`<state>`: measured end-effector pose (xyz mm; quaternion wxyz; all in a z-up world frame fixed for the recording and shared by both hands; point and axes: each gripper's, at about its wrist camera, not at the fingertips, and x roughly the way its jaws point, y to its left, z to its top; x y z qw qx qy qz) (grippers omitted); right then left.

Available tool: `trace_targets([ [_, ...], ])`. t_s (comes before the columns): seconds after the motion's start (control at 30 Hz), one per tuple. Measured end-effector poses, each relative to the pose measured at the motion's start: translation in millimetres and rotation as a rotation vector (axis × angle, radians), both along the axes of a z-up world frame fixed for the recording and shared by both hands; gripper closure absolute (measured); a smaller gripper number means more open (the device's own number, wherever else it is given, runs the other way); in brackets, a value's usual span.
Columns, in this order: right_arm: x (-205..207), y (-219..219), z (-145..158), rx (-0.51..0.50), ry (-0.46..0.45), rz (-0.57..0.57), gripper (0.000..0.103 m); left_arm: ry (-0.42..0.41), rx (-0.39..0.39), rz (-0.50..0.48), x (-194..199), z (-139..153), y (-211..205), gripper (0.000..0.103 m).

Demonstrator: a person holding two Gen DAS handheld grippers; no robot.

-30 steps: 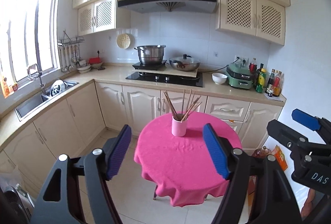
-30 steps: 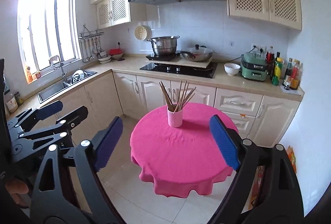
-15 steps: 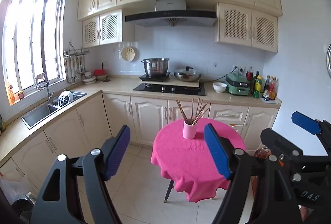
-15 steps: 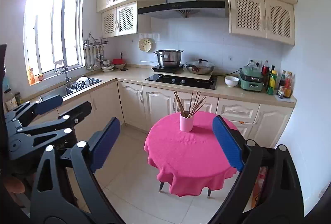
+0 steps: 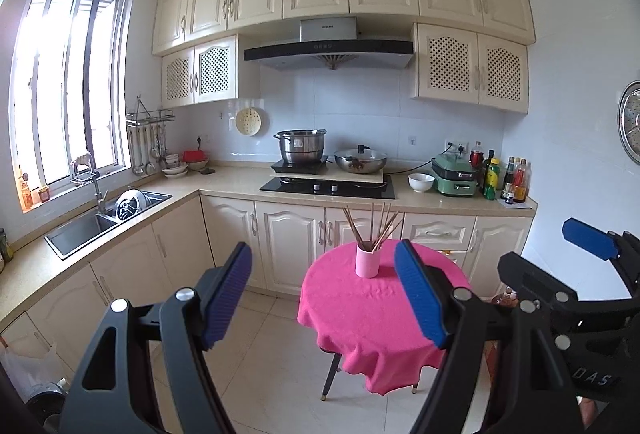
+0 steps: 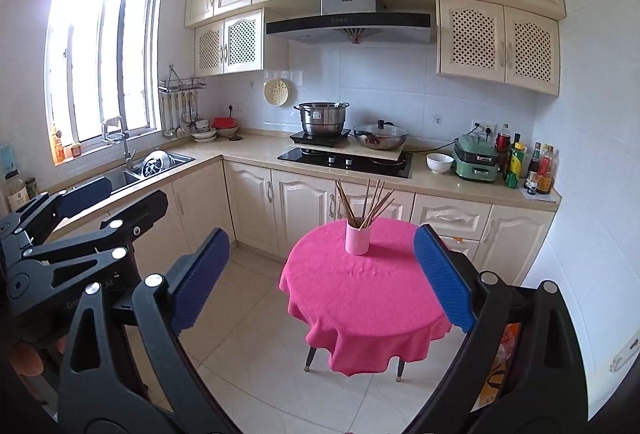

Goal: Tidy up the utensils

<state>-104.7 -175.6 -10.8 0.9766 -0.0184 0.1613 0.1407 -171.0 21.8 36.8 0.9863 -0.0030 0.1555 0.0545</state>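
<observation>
A pink cup [image 5: 367, 262] holding several wooden chopsticks [image 5: 372, 226] stands on a small round table with a pink cloth [image 5: 360, 318]. My left gripper [image 5: 322, 254] is open and empty, well short of the table, with the cup showing between its blue pads. The right wrist view shows the same cup [image 6: 357, 238] and chopsticks [image 6: 362, 201] on the table [image 6: 360, 298]. My right gripper [image 6: 322, 236] is open wide with nothing between its fingers, also far from the cup. Each gripper appears beside the other, side by side.
Tiled floor [image 5: 272, 366] lies between me and the table. Behind it runs an L-shaped counter with a hob [image 5: 328, 187], a steel pot [image 5: 302, 145], a lidded wok [image 5: 360, 159], a white bowl [image 5: 421, 181], bottles [image 5: 516, 179] and a sink [image 5: 100, 222] at left.
Both grippers have drawn back from the table together, so it looks smaller and farther off. More floor and ceiling show. The right jaws stand slightly wider.
</observation>
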Motion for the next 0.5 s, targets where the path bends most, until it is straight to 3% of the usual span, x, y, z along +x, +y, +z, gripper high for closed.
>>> trace_targets([
  [0.5,-19.3,1.7,-1.7,0.004,0.017,-0.016,0.011,-0.001,0.007,-0.010,-10.9,1.9,-6.3,0.030],
])
